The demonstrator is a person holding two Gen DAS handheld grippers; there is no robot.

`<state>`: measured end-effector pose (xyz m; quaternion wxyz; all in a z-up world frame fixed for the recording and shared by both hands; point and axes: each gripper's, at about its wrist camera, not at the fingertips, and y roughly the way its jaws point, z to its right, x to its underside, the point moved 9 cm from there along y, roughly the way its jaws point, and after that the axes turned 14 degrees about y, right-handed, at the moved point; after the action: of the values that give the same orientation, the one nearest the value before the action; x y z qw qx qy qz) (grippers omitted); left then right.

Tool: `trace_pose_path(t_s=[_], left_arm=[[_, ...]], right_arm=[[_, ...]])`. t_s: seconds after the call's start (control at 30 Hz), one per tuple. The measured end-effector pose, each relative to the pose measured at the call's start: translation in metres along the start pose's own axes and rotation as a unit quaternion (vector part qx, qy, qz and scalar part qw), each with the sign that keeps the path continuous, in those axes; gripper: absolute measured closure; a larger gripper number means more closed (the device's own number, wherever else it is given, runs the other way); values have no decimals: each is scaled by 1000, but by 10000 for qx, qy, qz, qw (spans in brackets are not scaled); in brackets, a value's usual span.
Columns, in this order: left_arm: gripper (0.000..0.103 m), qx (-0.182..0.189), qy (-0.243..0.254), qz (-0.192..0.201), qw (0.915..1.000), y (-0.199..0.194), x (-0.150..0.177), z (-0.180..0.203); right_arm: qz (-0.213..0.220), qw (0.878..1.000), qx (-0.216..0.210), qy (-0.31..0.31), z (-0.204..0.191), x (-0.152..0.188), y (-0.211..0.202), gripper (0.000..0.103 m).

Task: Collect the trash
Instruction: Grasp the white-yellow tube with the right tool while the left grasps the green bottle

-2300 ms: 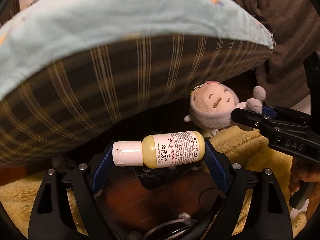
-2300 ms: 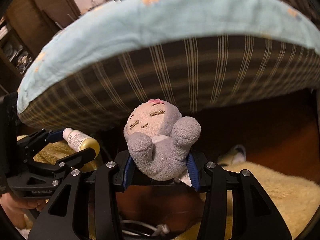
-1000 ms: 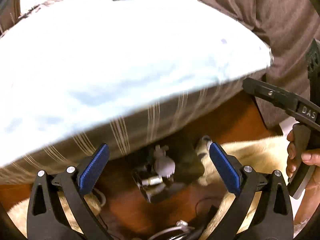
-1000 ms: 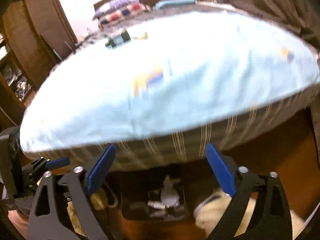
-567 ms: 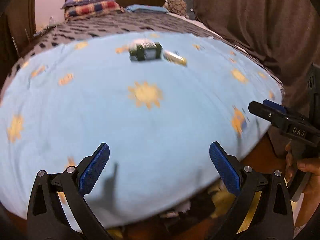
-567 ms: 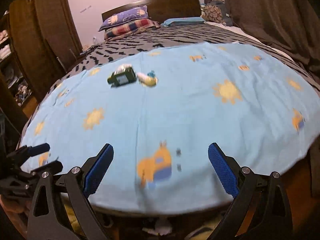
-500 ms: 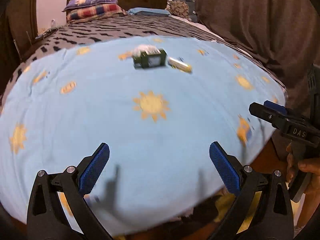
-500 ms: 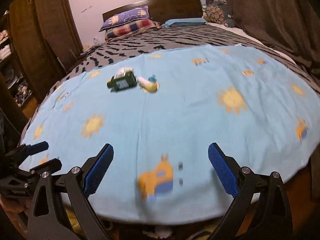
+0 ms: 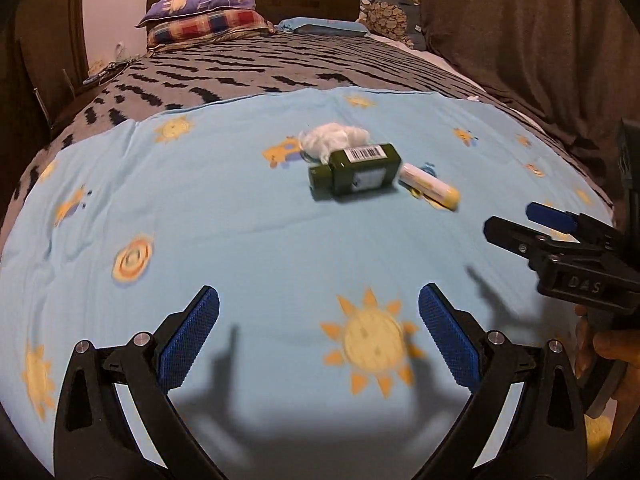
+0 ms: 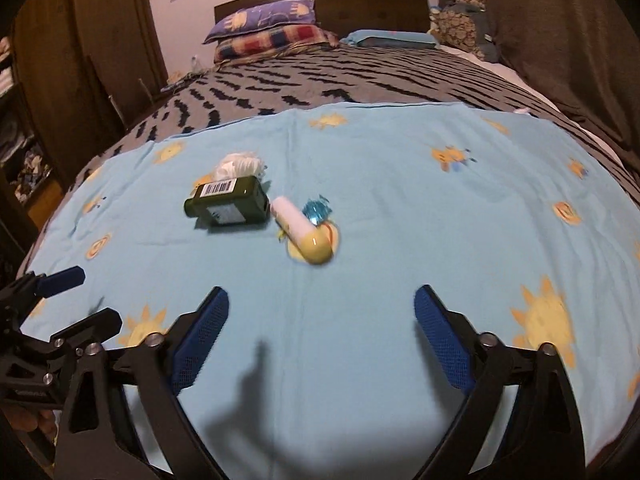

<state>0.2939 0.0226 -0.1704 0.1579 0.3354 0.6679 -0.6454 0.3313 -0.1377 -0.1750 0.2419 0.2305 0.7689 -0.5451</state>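
The left gripper [image 9: 319,326] hangs over the near edge of the blue sheet [image 9: 248,248] with its two blue pads spread wide and nothing between them. The right gripper [image 10: 321,326] is beside it over the same edge, also spread wide and empty. Each one shows at the side of the other's view.

Four bits of trash lie together on the sheet, well ahead of both grippers and toward its far edge: one dark green bottle [image 9: 355,171] on its side with a barcode label up, one crumpled white tissue [image 9: 334,141] touching it on the far side, one small yellow bottle [image 10: 303,229] with a white cap lying just beside the green one's base, and one shiny blue wrapper [image 10: 316,210] just behind the yellow bottle.

The sheet, printed with suns, covers the foot of a bed with a grey zigzag cover [image 10: 360,76]. Two pillows [image 10: 268,30] are stacked at the headboard, and a dark curtain [image 9: 520,32] hangs along the right side. Nothing lies between the grippers and the trash.
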Motion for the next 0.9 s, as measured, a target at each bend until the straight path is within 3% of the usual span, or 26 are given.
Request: trace_pose_path(t_s=[0.03, 0.1, 0.17, 0.4, 0.5, 0.67, 0.9], left_arm=[[8, -26, 4, -16, 10000, 5, -3, -3], [8, -31, 1, -64, 10000, 14, -8, -7], [8, -17, 6, -94, 10000, 22, -11, -9], [8, 3, 71, -101, 9999, 40, -24, -13], [8, 15, 46, -85, 10000, 48, -30, -13], [8, 59, 76, -39, 9999, 57, -41, -10], [8, 139, -5, 45, 9999, 71, -64, -3]], right_arm=[[-40, 10000, 10, -21, -2, -4, 8, 23], [-153, 9999, -70, 1, -5, -8, 22, 43], [-299, 9994, -187, 41, -9, -12, 35, 52], [-505, 9984, -209, -156, -21, -18, 61, 63], [-576, 9980, -231, -149, -20, -17, 65, 73], [-387, 9985, -358, -119, -16, -21, 50, 78], [110, 9997, -209, -35, 4, -37, 18, 81]])
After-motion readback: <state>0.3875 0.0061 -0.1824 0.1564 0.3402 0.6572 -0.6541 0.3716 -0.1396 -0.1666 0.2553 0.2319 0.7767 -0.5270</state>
